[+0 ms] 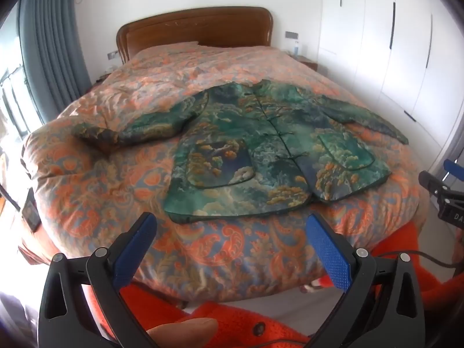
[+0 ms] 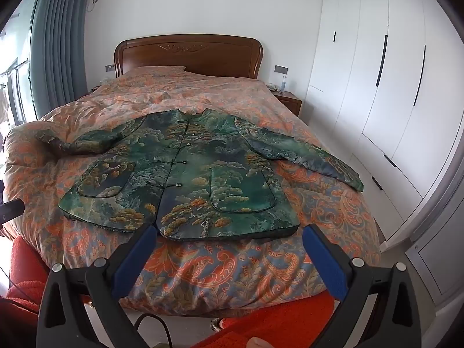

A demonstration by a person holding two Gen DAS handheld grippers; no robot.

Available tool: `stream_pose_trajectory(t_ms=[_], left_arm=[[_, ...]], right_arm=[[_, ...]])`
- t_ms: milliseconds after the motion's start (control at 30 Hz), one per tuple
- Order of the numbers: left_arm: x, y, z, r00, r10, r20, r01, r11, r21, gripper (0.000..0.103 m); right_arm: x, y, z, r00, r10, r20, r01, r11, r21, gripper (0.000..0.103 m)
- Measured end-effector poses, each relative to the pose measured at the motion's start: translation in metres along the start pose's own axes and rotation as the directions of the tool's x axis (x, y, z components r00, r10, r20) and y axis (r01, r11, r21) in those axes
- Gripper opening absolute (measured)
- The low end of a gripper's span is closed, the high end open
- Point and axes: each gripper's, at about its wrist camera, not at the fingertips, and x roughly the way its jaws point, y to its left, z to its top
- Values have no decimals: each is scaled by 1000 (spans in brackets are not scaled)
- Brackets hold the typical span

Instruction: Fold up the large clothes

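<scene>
Bed (image 2: 261, 264) with orange paisley quilt: green brocade jacket (image 2: 185, 174) lies flat, buttoned, sleeves spread. Left gripper (image 1: 232, 223) and right gripper (image 2: 229, 232) hover near its hem, jaws apart, empty.

I can't see the foot of the bed (image 1: 246, 298); my red clothes (image 1: 232, 319) cover it; the right gripper (image 1: 443, 191) pokes in at the edge of the left view, cut off, so I can't tell its state there; the little bottle (image 2: 283, 82) by the headboard is too small to read; the dark flat thing (image 1: 30, 213) at the bed's left side is blurry.
</scene>
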Motion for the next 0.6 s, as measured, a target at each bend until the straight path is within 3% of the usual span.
stream_pose_trajectory(t_ms=[600], left_arm=[[0, 0, 0, 1000, -1, -2, 1, 1000, 0, 103]], right_arm=[[0, 1, -1, 1000, 7, -6, -7, 1000, 5, 103]])
